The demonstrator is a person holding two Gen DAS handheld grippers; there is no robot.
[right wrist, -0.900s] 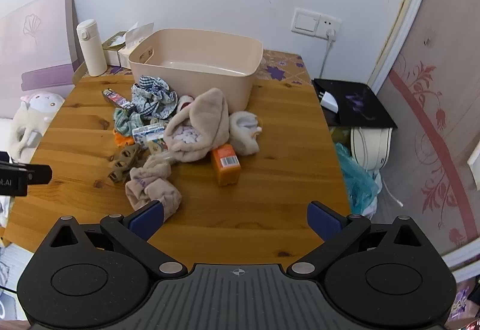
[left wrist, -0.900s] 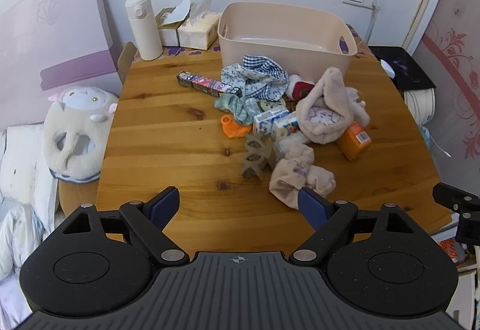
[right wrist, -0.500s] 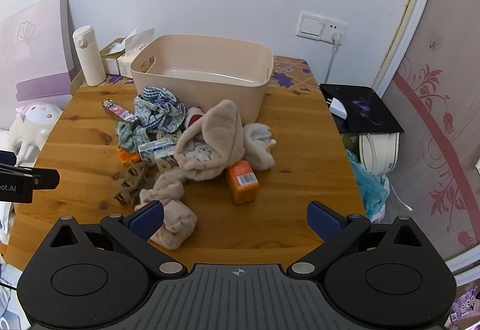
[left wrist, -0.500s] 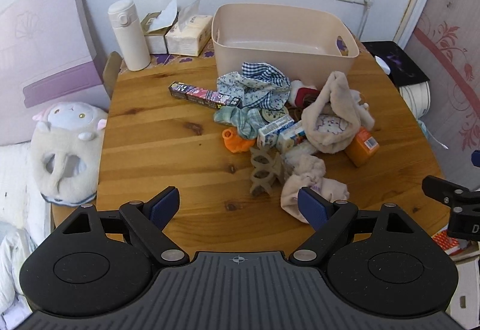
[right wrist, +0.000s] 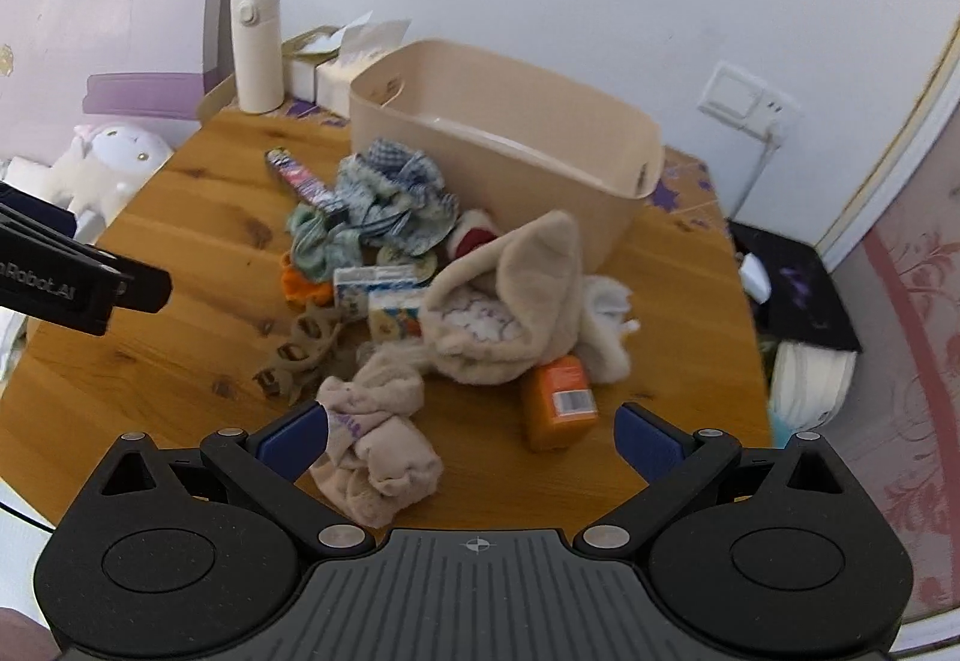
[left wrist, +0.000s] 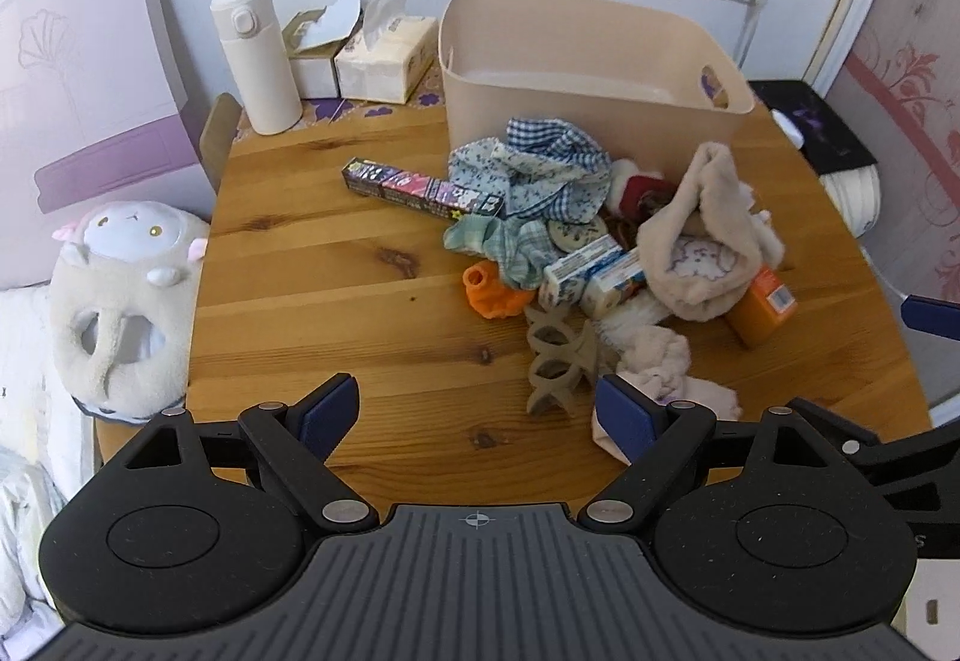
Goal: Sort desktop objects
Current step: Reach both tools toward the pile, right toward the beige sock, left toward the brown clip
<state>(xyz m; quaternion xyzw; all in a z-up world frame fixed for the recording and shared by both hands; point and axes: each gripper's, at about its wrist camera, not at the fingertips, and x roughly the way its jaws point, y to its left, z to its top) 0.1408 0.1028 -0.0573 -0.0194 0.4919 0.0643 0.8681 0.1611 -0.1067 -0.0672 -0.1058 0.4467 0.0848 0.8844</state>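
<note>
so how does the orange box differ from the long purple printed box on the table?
The orange box is short, blocky and plain orange with a barcode label; the long purple printed box is slim, stick-shaped and covered in busy graphics. The orange box sits at the pile's right edge, beside the beige plush cloth; the purple one pokes out on the left, one end against the blue checked cloth. Both lie on the wooden table, outside the beige bin.

Beige bin (left wrist: 591, 78) on a honey-brown knotted wood table (left wrist: 336, 301). Cloth (left wrist: 540, 169) — blue-and-white gingham with floral print; cream-white flask (left wrist: 258, 57); orange carton (right wrist: 558, 400); long box (left wrist: 423, 190) — purple, multicoloured print. Beige fleece (right wrist: 510, 301) with white, purple-lined inside. Orange toy (left wrist: 492, 292). White plush (left wrist: 120, 301) with pink ears.
</note>
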